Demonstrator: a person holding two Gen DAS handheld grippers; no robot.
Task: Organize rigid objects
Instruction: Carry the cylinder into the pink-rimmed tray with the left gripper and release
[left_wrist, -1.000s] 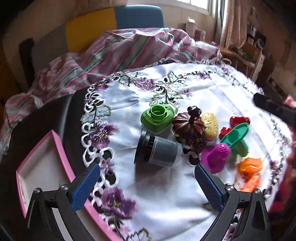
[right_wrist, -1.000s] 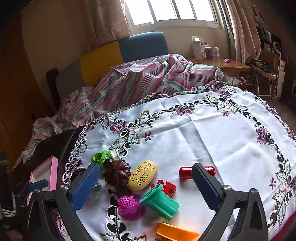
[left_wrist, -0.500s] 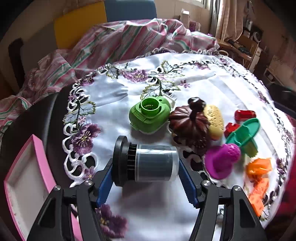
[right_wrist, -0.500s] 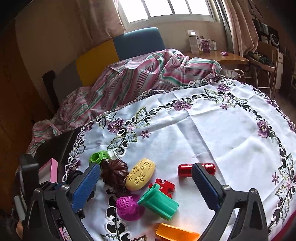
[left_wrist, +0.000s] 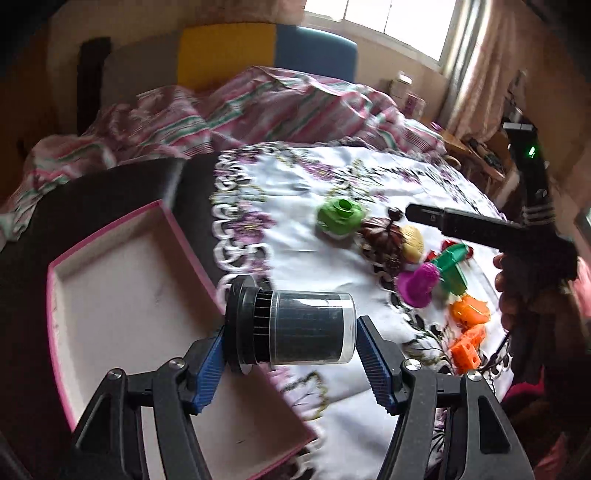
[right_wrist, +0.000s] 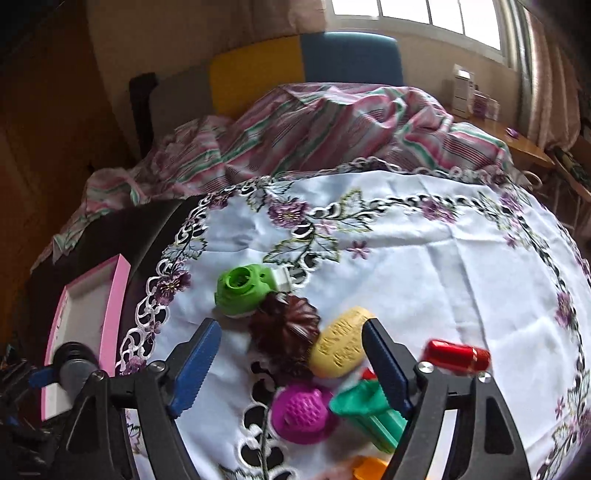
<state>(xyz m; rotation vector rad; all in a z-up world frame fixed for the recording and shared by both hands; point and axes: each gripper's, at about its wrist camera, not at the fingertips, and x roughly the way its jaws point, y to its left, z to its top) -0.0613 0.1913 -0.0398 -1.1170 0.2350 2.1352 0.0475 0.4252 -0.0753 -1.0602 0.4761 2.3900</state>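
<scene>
Hanging over the near right rim of the pink tray (left_wrist: 110, 306), the black-capped jar (left_wrist: 291, 328) lies crosswise, long axis running finger to finger, cap toward the tray; left gripper (left_wrist: 290, 350) clenched on its two ends. Drop spot, I judge, lies left of the jar. Right of the tray, toy pile; right gripper (right_wrist: 291, 350) spread wide, holding nothing, above the brown mould (right_wrist: 284, 326)
</scene>
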